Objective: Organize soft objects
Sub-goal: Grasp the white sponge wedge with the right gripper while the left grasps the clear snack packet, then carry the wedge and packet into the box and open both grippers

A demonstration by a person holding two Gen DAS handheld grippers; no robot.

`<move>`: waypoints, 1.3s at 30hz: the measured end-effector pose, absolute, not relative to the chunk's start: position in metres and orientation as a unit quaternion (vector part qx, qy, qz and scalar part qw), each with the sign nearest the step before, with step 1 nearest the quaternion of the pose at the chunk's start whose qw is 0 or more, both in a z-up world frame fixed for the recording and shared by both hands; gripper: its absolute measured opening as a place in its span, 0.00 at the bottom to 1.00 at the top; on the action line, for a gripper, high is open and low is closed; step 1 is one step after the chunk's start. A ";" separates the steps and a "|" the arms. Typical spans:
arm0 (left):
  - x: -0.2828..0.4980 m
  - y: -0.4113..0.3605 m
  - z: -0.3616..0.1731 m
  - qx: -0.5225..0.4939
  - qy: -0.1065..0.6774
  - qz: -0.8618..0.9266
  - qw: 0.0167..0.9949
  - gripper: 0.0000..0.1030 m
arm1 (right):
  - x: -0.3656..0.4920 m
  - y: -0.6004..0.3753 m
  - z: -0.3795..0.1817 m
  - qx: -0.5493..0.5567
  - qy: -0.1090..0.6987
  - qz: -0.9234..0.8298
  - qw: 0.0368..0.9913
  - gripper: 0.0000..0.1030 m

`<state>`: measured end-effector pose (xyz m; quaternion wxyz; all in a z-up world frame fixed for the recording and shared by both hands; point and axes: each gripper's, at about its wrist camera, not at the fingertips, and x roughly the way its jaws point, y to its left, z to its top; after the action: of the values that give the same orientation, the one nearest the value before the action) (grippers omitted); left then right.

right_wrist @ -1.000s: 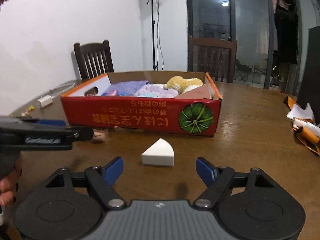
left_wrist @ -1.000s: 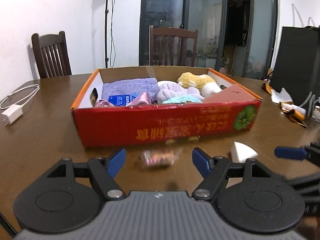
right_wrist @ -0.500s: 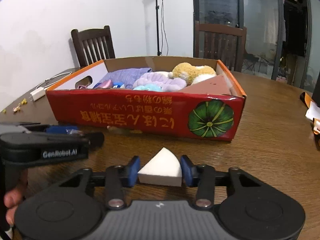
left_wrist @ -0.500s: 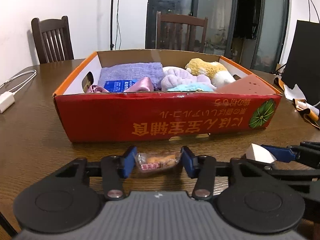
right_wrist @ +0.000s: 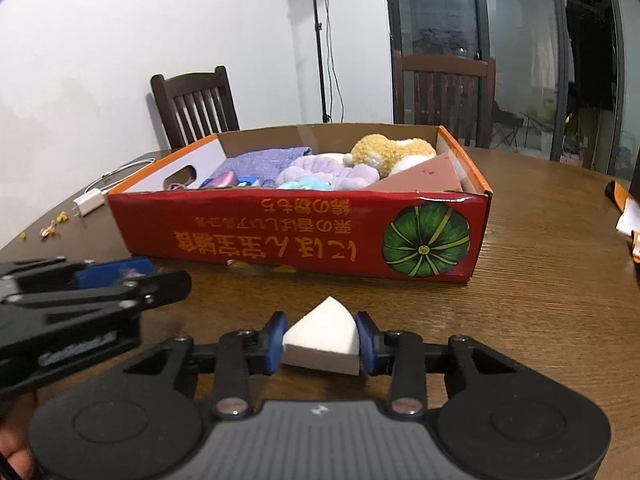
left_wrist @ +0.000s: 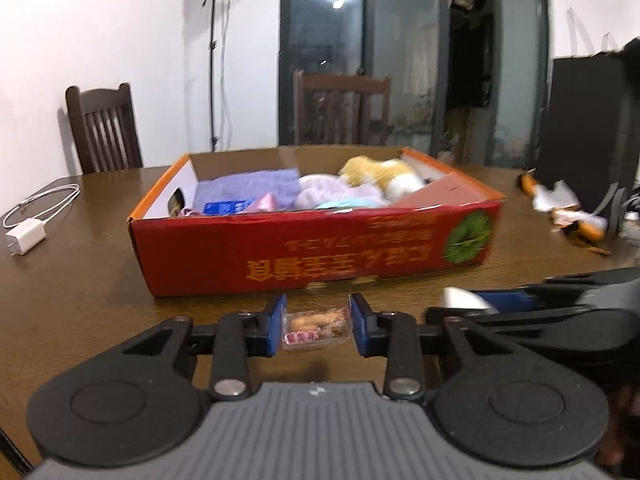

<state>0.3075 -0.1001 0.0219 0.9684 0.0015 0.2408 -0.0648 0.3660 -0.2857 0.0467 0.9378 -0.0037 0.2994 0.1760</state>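
Note:
A small clear packet (left_wrist: pixel 314 330) with pink and orange contents sits between the blue pads of my left gripper (left_wrist: pixel 316 316); its jaws are closing and the pads press on both ends. My right gripper (right_wrist: pixel 321 322) is closing too, its pads against the sides of a white sponge wedge (right_wrist: pixel 324 332). Both hover close in front of the red cardboard box (left_wrist: pixel 280 252), which holds a purple cloth (left_wrist: pixel 248 188), a lilac fluffy piece (left_wrist: pixel 336 196) and a yellow plush toy (left_wrist: pixel 372 172). The right gripper (left_wrist: pixel 500 304) is beside the left one.
A white charger with its cable (left_wrist: pixel 28 236) lies at the far left of the brown wooden table (right_wrist: pixel 540 280). Orange and white wrappers (left_wrist: pixel 568 212) and a black bag (left_wrist: pixel 588 140) are at the right. Two wooden chairs (left_wrist: pixel 104 128) stand behind the table.
Both grippers went from wide open to closed on their items: the left on the packet, the right on the sponge wedge. The left gripper then drew back from the box.

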 end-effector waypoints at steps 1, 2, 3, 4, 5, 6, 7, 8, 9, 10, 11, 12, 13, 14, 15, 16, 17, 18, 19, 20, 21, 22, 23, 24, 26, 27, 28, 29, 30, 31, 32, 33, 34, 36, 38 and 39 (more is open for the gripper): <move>0.301 -0.101 0.025 0.001 0.238 -0.069 0.969 0.33 | 0.360 -0.285 0.048 -0.005 0.296 0.179 0.938 0.35; 0.293 -0.101 0.028 0.004 0.233 -0.071 0.970 0.32 | 0.352 -0.284 0.050 -0.001 0.291 0.185 0.939 0.35; 0.284 -0.103 0.032 0.010 0.225 -0.073 0.971 0.32 | 0.345 -0.284 0.052 0.003 0.289 0.189 0.939 0.35; 0.276 -0.104 0.036 0.015 0.218 -0.075 0.973 0.32 | 0.336 -0.284 0.054 0.007 0.286 0.192 0.939 0.35; 0.269 -0.104 0.040 0.019 0.212 -0.078 0.974 0.32 | 0.328 -0.284 0.056 0.011 0.283 0.195 0.939 0.35; 0.262 -0.105 0.043 0.022 0.205 -0.081 0.975 0.32 | 0.319 -0.285 0.058 0.014 0.281 0.197 0.939 0.35; 0.256 -0.105 0.047 0.024 0.200 -0.083 0.976 0.32 | 0.310 -0.285 0.061 0.017 0.278 0.199 0.939 0.35; 0.250 -0.105 0.051 0.024 0.195 -0.086 0.977 0.32 | 0.302 -0.287 0.064 0.020 0.275 0.202 0.940 0.35; 0.244 -0.104 0.054 0.024 0.190 -0.088 0.977 0.32 | 0.294 -0.287 0.068 0.021 0.270 0.203 0.941 0.35; 0.241 -0.103 0.056 0.022 0.186 -0.089 0.978 0.31 | 0.286 -0.288 0.073 0.020 0.264 0.204 0.942 0.35; 0.237 -0.102 0.059 0.020 0.183 -0.089 0.979 0.31 | 0.278 -0.289 0.078 0.017 0.257 0.204 0.944 0.35; 0.234 -0.100 0.061 0.018 0.179 -0.090 0.980 0.31 | 0.273 -0.290 0.083 0.014 0.251 0.204 0.946 0.35; 0.231 -0.099 0.063 0.013 0.176 -0.088 0.980 0.31 | 0.268 -0.291 0.087 0.012 0.245 0.202 0.948 0.35; 0.230 -0.096 0.064 0.008 0.177 -0.087 0.980 0.31 | 0.265 -0.292 0.092 0.011 0.239 0.201 0.950 0.35; 0.230 -0.094 0.066 0.003 0.177 -0.090 0.980 0.31 | 0.263 -0.293 0.097 0.011 0.233 0.202 0.951 0.35; 0.231 -0.092 0.067 -0.003 0.176 -0.090 0.980 0.31 | 0.262 -0.293 0.100 0.013 0.228 0.203 0.952 0.35; 0.232 -0.090 0.069 -0.004 0.173 -0.090 0.981 0.31 | 0.262 -0.293 0.103 0.015 0.223 0.204 0.953 0.35; 0.235 -0.088 0.070 -0.004 0.170 -0.090 0.981 0.31 | 0.261 -0.292 0.105 0.014 0.221 0.205 0.953 0.35; 0.239 -0.086 0.072 -0.006 0.168 -0.088 0.982 0.31 | 0.263 -0.290 0.106 0.011 0.219 0.206 0.954 0.35; 0.246 -0.083 0.075 -0.009 0.166 -0.089 0.982 0.31 | 0.267 -0.288 0.107 0.008 0.217 0.205 0.954 0.35; 0.253 -0.082 0.078 -0.012 0.166 -0.092 0.982 0.31 | 0.271 -0.285 0.107 0.003 0.217 0.204 0.954 0.35; 0.262 -0.079 0.082 -0.016 0.165 -0.095 0.982 0.31 | 0.276 -0.283 0.108 -0.002 0.218 0.206 0.954 0.35; 0.272 -0.078 0.087 -0.019 0.163 -0.101 0.981 0.31 | 0.281 -0.280 0.110 -0.005 0.217 0.208 0.954 0.35; 0.284 -0.077 0.092 -0.018 0.163 -0.111 0.980 0.32 | 0.288 -0.277 0.113 -0.008 0.214 0.210 0.954 0.35; 0.314 -0.073 0.100 -0.027 0.169 -0.127 0.977 0.32 | 0.306 -0.272 0.120 -0.016 0.206 0.216 0.954 0.35; 0.329 -0.070 0.103 -0.031 0.173 -0.132 0.976 0.32 | 0.316 -0.268 0.124 -0.018 0.203 0.217 0.955 0.35; 0.343 -0.068 0.107 -0.036 0.175 -0.132 0.975 0.32 | 0.328 -0.266 0.128 -0.019 0.200 0.219 0.955 0.35; 0.355 -0.066 0.111 -0.040 0.173 -0.129 0.976 0.32 | 0.341 -0.262 0.132 -0.020 0.200 0.221 0.954 0.35; 0.368 -0.063 0.115 -0.043 0.169 -0.126 0.977 0.32 | 0.353 -0.259 0.134 -0.019 0.201 0.224 0.953 0.35; 0.381 -0.059 0.118 -0.047 0.166 -0.119 0.978 0.32 | 0.366 -0.256 0.135 -0.017 0.203 0.227 0.952 0.35; 0.392 -0.056 0.120 -0.049 0.164 -0.112 0.979 0.32 | 0.382 -0.251 0.136 -0.015 0.207 0.229 0.951 0.35; 0.404 -0.053 0.121 -0.047 0.165 -0.105 0.980 0.32 | 0.394 -0.247 0.137 -0.015 0.211 0.230 0.950 0.35; 0.415 -0.049 0.121 -0.048 0.167 -0.095 0.980 0.32 | 0.408 -0.243 0.136 -0.017 0.214 0.231 0.949 0.35; 0.438 -0.038 0.117 -0.053 0.184 -0.082 0.978 0.32 | 0.437 -0.234 0.134 -0.021 0.222 0.231 0.947 0.35; 0.458 -0.026 0.111 -0.064 0.202 -0.068 0.975 0.32 | 0.465 -0.224 0.130 -0.021 0.234 0.231 0.944 0.35; 0.467 -0.021 0.107 -0.067 0.212 -0.062 0.973 0.32 | 0.478 -0.219 0.127 -0.021 0.240 0.230 0.943 0.35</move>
<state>0.4674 -0.0214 0.1069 0.9731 -0.0666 0.2119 -0.0615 0.4776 -0.2188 0.1272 0.9427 -0.0212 0.2404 0.2303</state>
